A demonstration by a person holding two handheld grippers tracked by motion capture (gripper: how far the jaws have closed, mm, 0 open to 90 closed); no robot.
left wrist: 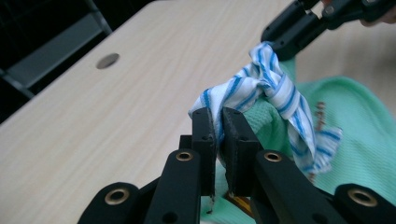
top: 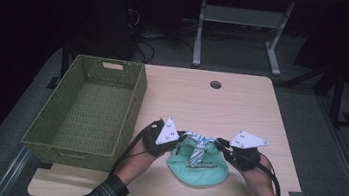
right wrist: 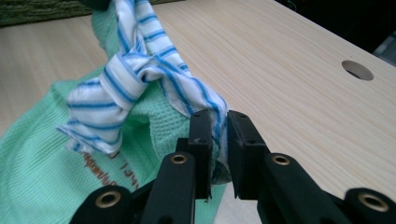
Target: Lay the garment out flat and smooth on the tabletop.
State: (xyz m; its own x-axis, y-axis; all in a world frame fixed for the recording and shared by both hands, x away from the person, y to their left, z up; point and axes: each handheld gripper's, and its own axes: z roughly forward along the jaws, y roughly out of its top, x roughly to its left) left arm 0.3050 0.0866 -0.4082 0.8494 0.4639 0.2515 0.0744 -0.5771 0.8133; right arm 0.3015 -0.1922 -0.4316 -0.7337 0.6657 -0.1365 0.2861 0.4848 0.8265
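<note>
A blue-and-white striped cloth [top: 199, 142] hangs twisted between my two grippers, just above a mint-green cloth [top: 199, 169] lying near the table's front edge. My left gripper [top: 182, 135] is shut on the striped cloth's left end; in the left gripper view the jaws [left wrist: 218, 122] pinch a corner of the striped cloth [left wrist: 268, 86], with the green cloth [left wrist: 369, 140] underneath. My right gripper [top: 220, 143] holds the other end; its jaws [right wrist: 219, 122] stand narrowly apart with the striped cloth [right wrist: 126, 79] caught between them, over the green cloth [right wrist: 37, 177].
A green woven basket [top: 133, 108] stands on the left part of the wooden table [top: 242, 106], close to my left hand. A round cable hole [top: 215, 84] sits near the table's far edge. A desk frame stands on the floor beyond.
</note>
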